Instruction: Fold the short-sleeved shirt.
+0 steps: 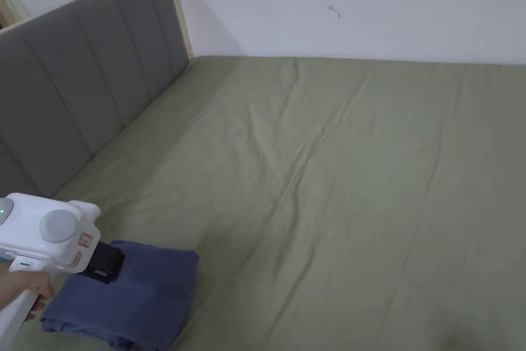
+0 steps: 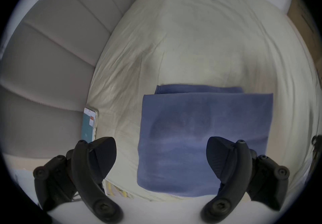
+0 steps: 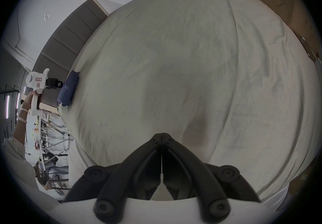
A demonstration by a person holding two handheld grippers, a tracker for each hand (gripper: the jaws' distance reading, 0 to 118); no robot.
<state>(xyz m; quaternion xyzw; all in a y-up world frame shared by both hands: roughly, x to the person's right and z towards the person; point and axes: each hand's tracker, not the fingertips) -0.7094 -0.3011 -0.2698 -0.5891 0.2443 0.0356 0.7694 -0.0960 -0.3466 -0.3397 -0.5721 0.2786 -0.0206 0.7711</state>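
Near the bed's (image 1: pixel 334 172) headboard corner, the folded blue short-sleeved shirt (image 2: pixel 203 140) is lying flat. You are hovering the left tongs (image 2: pixel 161 159) over it, spread wide and empty; your right tongs (image 3: pixel 161 136) are sitting closed. Be lifting away straight, snagging no layer.

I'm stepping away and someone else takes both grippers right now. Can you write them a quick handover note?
Left hand-held gripper: open, jaws wide apart, holding nothing, hovering over the blue shirt.
Right hand-held gripper: shut, empty, over bare bed sheet, away from the shirt.
Shirt: lies as a compact folded rectangle near the bed's edge, close to the grey headboard. A phone lies beside it, against the headboard.
Done: folding looks complete.
Left: probably nothing beyond squaring up the lower layer that peeks out at the far edge, and withdrawing.
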